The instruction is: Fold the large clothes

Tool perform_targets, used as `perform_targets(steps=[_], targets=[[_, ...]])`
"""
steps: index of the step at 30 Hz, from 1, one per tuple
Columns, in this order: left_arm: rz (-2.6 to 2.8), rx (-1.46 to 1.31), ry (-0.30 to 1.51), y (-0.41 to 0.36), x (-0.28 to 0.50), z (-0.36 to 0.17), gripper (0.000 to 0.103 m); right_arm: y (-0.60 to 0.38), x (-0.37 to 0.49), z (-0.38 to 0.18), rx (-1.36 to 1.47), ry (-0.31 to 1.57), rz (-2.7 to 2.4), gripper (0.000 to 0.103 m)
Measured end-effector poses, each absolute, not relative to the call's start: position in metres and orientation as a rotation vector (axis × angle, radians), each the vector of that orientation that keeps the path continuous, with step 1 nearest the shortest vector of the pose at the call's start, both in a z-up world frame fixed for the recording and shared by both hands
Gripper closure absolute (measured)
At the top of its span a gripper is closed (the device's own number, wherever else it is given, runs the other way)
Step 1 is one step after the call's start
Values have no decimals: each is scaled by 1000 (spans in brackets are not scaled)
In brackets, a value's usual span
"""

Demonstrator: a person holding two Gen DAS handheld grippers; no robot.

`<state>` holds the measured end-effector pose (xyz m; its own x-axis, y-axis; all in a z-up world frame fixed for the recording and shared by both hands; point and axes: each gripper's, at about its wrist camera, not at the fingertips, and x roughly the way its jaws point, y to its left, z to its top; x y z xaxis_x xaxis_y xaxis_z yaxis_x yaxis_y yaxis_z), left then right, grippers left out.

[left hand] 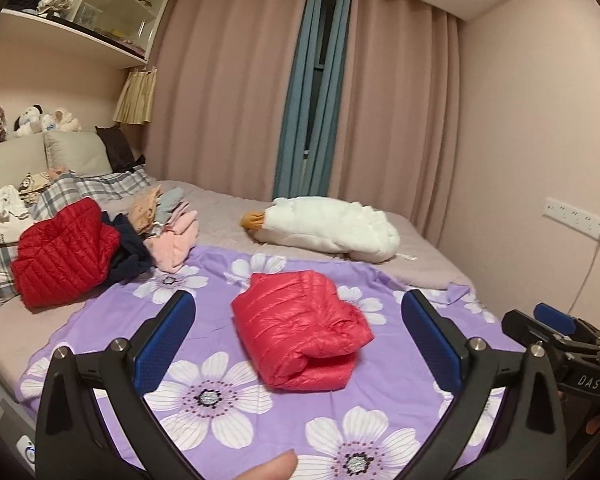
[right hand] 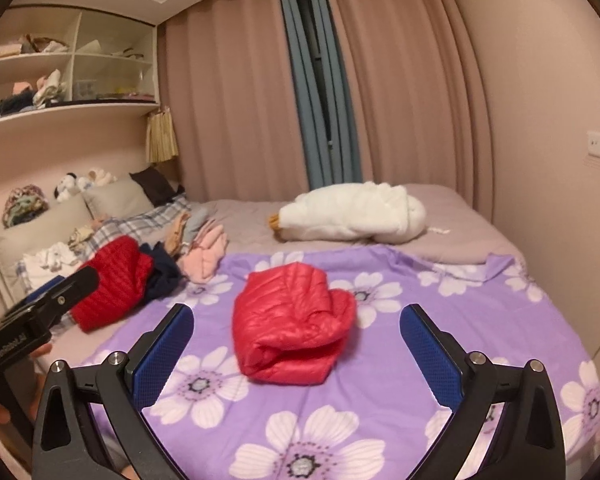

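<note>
A pink-red puffer jacket lies folded into a bundle on the purple flowered sheet; it also shows in the right wrist view. My left gripper is open and empty, held above the sheet in front of the bundle. My right gripper is open and empty too, at the near side of the bundle. The right gripper shows at the right edge of the left wrist view. The left gripper shows at the left edge of the right wrist view.
A darker red puffer jacket lies at the left on a pile of clothes. A white goose plush lies across the bed behind the sheet. Pillows and soft toys stand at the headboard. Curtains hang behind the bed.
</note>
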<state>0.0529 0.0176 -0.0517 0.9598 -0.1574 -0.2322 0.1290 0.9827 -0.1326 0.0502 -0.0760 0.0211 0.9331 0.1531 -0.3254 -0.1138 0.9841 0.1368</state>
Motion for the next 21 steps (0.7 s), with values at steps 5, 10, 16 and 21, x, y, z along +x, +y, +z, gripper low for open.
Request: perform_targets(steps=[5,10,16,21], targets=[[-155,-121,269,19,57,-56,0,-76,54,15,104,364,110,1],[-155,-123,286,18,64,-63,0,-72,60,9,79,380,84,1],[-165,-110,305,15,70,-66,0,-68,62,6,49,384,60,1],[-161,-101,308,13,70,-67,0,-68,61,7,45,385,61,1]])
